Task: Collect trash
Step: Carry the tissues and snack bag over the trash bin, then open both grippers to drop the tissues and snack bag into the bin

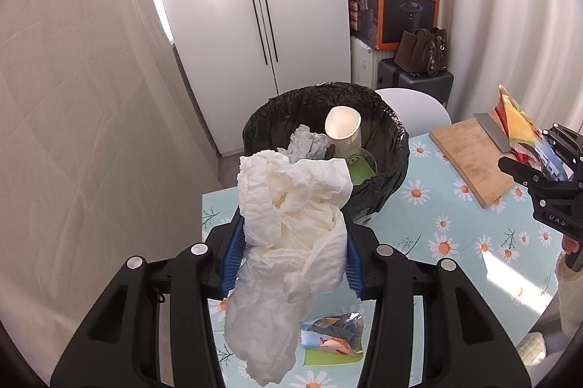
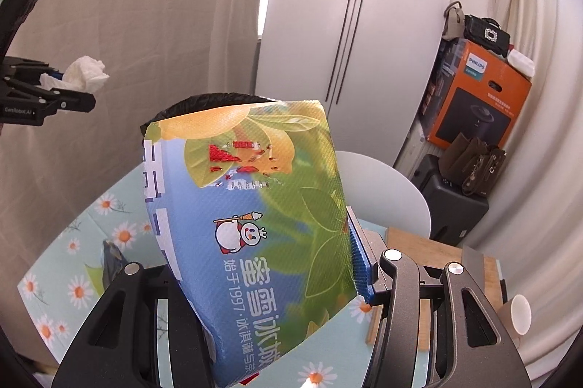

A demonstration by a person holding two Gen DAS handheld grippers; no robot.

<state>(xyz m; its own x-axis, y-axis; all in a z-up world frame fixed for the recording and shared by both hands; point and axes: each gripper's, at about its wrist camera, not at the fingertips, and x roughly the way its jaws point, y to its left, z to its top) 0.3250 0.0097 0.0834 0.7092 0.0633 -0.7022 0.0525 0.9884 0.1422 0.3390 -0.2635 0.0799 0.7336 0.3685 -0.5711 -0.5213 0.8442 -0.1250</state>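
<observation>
Left wrist view gives me a crumpled white tissue wad (image 1: 291,242), creased and drooping, pinched between my left gripper (image 1: 291,256) jaws above the daisy tablecloth (image 1: 455,224), just short of the black-lined trash bin (image 1: 393,162). My right gripper (image 2: 269,260) is clamped on a glossy blue-green printed bag (image 2: 255,224), standing up between its jaws.

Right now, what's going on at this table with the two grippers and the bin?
A person is clearing trash with a gripper in each hand. The left gripper is clamped on a crumpled white tissue, held just short of the black-lined trash bin, which already holds a paper cup and more paper. The right gripper grips a colourful paper bag. A small wrapper lies on the table.
</observation>
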